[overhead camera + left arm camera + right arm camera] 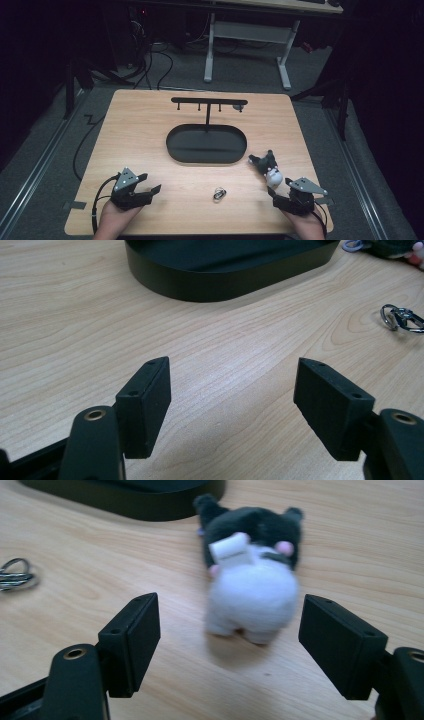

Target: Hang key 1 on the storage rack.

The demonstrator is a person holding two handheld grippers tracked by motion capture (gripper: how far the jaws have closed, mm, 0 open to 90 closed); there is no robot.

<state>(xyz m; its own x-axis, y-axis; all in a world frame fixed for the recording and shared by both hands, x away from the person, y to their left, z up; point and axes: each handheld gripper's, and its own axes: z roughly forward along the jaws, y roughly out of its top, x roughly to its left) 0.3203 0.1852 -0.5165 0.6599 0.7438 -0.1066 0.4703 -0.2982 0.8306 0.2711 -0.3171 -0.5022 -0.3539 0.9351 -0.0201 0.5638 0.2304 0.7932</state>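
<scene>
Table (pixel 150 125) is a light wood-grain top, smooth with a soft satin sheen, probably laminate. The stand (pixel 206 144) sitting mid-table looks like matt black metal or plastic, can't say which, no shine at all. Right of the stand, the plush (pixel 250 575) is fuzzy cloth, black and white with a little white fabric tag. In front of the stand, the ring (pixel 400 318) is shiny bare metal. Both grippers' pads (pixel 147 405) are matt black plastic, slightly grainy.

1. Light wooden table (pixel 150 130) stands on a grey carpeted floor (pixel 320 140).
2. Far behind, a white-legged desk (pixel 250 35); cables (pixel 155 65) trail far left.
3. The surrounding room lies dark.
</scene>
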